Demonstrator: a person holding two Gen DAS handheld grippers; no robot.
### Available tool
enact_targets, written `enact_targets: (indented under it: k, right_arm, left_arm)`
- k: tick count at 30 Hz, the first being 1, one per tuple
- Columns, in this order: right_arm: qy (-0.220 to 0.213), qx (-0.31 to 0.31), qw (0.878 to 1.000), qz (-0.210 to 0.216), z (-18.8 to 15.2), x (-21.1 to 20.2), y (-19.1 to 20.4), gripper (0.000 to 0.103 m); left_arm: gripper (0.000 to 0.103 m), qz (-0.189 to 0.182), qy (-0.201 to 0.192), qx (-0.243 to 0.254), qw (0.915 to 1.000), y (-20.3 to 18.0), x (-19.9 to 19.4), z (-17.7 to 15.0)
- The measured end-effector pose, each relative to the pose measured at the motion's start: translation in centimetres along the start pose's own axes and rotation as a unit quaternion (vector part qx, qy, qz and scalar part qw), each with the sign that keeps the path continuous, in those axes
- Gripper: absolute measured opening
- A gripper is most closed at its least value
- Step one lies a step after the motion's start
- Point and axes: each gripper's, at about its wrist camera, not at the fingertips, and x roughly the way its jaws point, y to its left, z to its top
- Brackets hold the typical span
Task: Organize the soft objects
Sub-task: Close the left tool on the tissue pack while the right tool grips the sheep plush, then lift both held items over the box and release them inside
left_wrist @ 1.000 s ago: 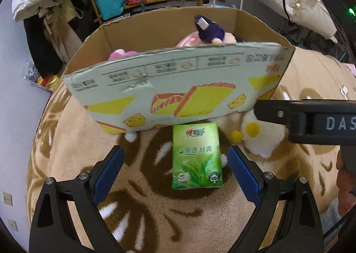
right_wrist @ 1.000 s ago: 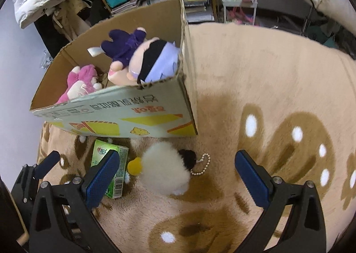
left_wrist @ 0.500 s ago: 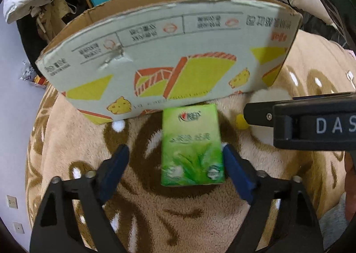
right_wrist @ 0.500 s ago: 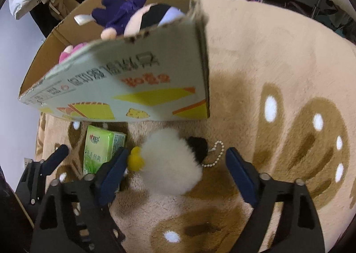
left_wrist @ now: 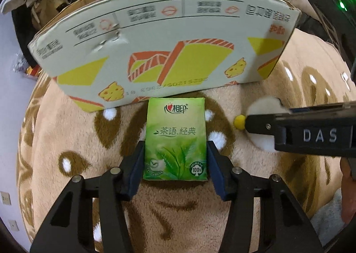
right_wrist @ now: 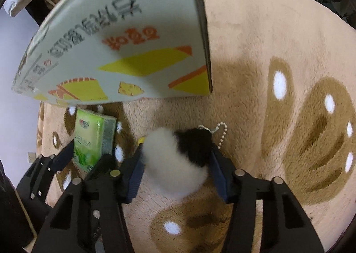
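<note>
A green tissue pack [left_wrist: 175, 133] lies flat on the fluffy rug, just in front of the cardboard box [left_wrist: 155, 41]. My left gripper [left_wrist: 175, 148] straddles its near half; its jaws are closing and the blue pads touch both long sides. To the right, a white and black plush toy [right_wrist: 171, 164] with a yellow pompom [left_wrist: 239, 122] and a bead chain [right_wrist: 222, 135] sits between the closing jaws of my right gripper [right_wrist: 175, 153], with the pads pressing into its fur. The pack [right_wrist: 89, 137] also shows in the right wrist view.
The box wall [right_wrist: 111, 41] leans over both objects and hides what is inside it. The tan and brown rug [right_wrist: 267, 30] stretches away to the right. Shelves, bags and bedding crowd the far background.
Both grippers have sunk toward the rug and their jaws have narrowed, the left onto the tissue pack, the right onto the plush toy. The toys inside the box have dropped out of sight.
</note>
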Motion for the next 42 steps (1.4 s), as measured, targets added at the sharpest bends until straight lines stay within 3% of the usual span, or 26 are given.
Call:
enact_targets:
  k: [2, 12, 27, 34, 38, 42]
  right_arm:
    - [0.002, -0.002, 1.0, -0.002, -0.3, -0.1, 0.0, 0.048]
    - [-0.02, -0.017, 1.0, -0.008, -2.4, -1.7, 0.8, 0.043]
    - [-0.076, -0.018, 0.997, 0.0, -3.9, -6.4, 0.6, 0.042]
    - [-0.121, -0.022, 0.992, 0.016, -2.2, -9.8, 0.3, 0.042]
    - [-0.174, -0.037, 0.984, -0.014, -2.5, -12.3, 1.4, 0.042]
    - [-0.215, -0.043, 0.976, -0.003, -2.9, -14.5, 2.0, 0.042]
  left_arm:
    - [0.052, 0.003, 0.001, -0.005, 1.0, 0.3, -0.1, -0.2]
    - [0.052, 0.03, 0.008, -0.028, 0.9991, 1.1, -2.4, -1.0]
    - [0.052, 0.066, -0.045, -0.06, 0.995, 2.7, -6.7, -1.3]
    - [0.052, 0.087, -0.079, -0.06, 0.9912, 2.4, -9.2, -1.7]
    - [0.052, 0.088, -0.104, -0.063, 0.9887, 2.5, -10.5, -1.6]
    - [0.052, 0.1, -0.132, -0.071, 0.9836, 2.8, -12.0, -1.5]
